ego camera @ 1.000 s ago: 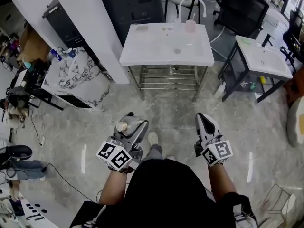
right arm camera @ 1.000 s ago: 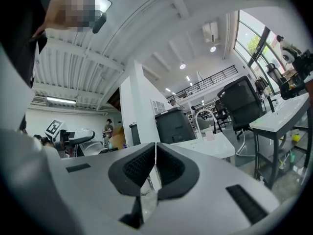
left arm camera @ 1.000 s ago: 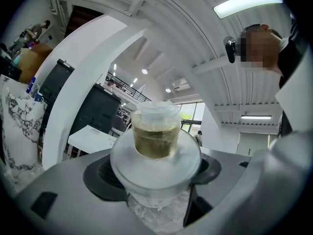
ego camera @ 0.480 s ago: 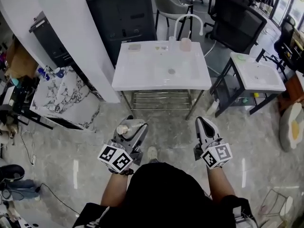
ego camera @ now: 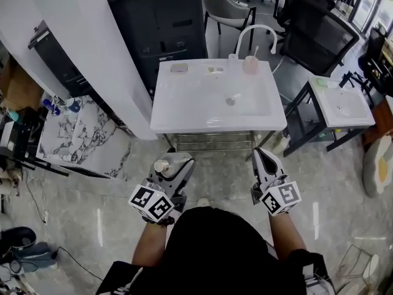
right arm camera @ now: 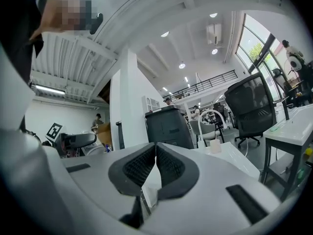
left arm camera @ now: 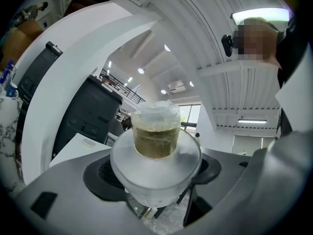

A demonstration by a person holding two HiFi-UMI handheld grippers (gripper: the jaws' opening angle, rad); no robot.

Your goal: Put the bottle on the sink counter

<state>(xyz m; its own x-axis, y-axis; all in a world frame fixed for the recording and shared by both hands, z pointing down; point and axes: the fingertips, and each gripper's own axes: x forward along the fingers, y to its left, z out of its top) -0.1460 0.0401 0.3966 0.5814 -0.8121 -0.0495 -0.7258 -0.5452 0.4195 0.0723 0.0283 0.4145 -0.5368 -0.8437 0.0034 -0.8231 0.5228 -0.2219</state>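
left gripper [ego camera: 174,166]: clamped on bottle [left arm camera: 155,146] | right gripper [ego camera: 263,158]: together, empty | risk: round bottle may slip, or topple if set at sink surface [ego camera: 184,106] edge

A dark cabinet [ego camera: 161,23] stands beside a white pillar [ego camera: 86,48], a black office chair [ego camera: 322,32] farther right.

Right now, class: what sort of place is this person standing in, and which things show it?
Probably an open office or lab set up for testing, not a bathroom: a sink stands on a bare metal frame, a second sink stands beside it, and office chairs stand behind them.
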